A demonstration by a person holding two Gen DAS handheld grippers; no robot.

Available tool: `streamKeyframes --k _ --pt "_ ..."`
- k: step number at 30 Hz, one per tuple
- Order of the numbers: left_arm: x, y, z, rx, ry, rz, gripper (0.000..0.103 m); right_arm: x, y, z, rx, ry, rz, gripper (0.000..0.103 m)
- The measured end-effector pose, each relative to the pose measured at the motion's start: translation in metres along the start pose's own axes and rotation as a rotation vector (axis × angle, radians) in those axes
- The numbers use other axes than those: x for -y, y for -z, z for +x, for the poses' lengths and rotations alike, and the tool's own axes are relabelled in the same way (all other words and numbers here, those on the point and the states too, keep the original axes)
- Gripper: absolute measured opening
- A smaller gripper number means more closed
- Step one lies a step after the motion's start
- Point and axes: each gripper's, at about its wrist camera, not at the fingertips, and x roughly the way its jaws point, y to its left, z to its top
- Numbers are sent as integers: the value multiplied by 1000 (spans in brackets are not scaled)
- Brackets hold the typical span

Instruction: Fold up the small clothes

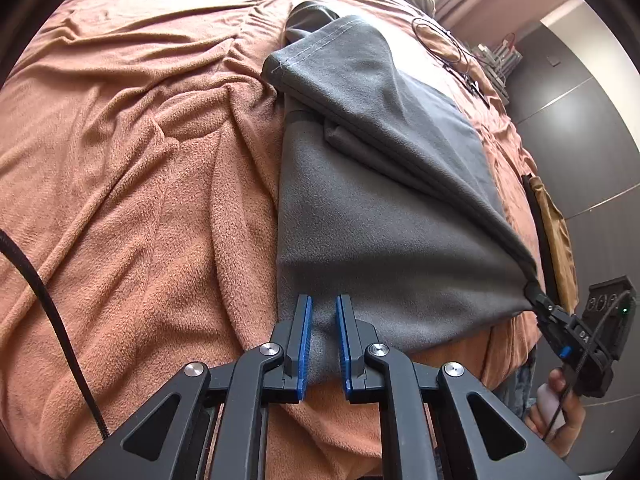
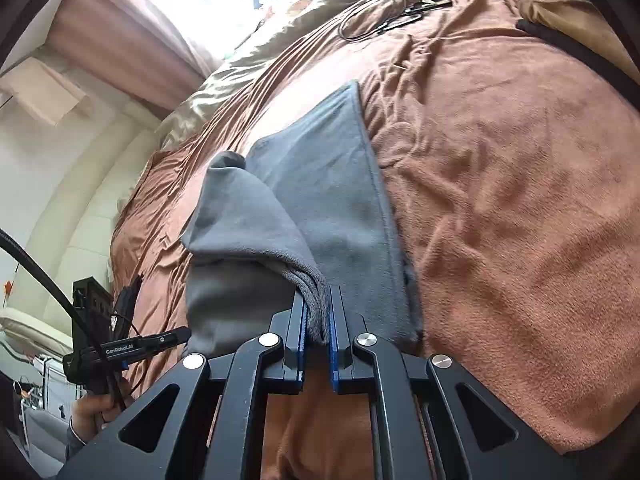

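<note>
Left wrist view: the left gripper (image 1: 324, 344) has its jaws closed narrow on the near edge of a grey garment (image 1: 380, 208) lying on a bed's orange blanket (image 1: 140, 180).

Right wrist view: the right gripper (image 2: 318, 332) clamps the garment's bunched corner.

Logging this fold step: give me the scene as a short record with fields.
surface: bed under a rust-orange fleece blanket
garment: grey fleece garment, partly folded, one layer lifted
left gripper: shut on the garment's near edge
right gripper: shut on a bunched corner, pulling it taut
extras: black cable lying at the bed's far end
</note>
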Motion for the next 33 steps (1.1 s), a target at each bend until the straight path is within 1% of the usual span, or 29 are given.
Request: streamKeyframes --k 4,7,11,13,15,17,20,21,23,24,26,28,29,30,33 --pt "2 0 -3 7 8 7 13 26 7 -4 3 6 66 5" --pt "1 -1 -5 13 16 3 13 25 11 -10 16 15 67 3" --pt "-1 -1 -10 21 33 -7 13 12 14 -21 38 40 33 3" --pt "-1 0 -13 26 45 -9 13 6 16 -27 45 40 21 3" --pt "-1 0 -15 31 53 -6 13 8 16 -32 53 40 22 2" --pt "-1 1 -16 35 45 2 13 10 18 -35 60 53 26 3" --pt "-6 3 -8 12 23 0 13 17 22 -29 39 86 34 2" --pt "-9 4 -5 0 31 -12 13 18 23 -25 29 96 36 3" --pt "-13 5 -4 0 49 -27 13 16 23 -24 11 104 28 3" --pt "-14 5 -4 4 57 -29 13 9 22 -25 7 120 15 7" --pt "-16 4 -7 14 70 -31 13 -5 18 -30 4 161 -41 9" --pt "-18 2 -12 30 80 -31 13 -22 13 -35 3 214 -110 23" --pt "-20 1 -14 42 87 -33 13 -29 10 -38 8 233 -138 37" --pt "-21 0 -16 51 94 -35 13 -36 6 -40 17 247 -162 47" --pt "-26 -4 -24 80 112 -47 13 -57 -3 -43 32 270 -225 48"
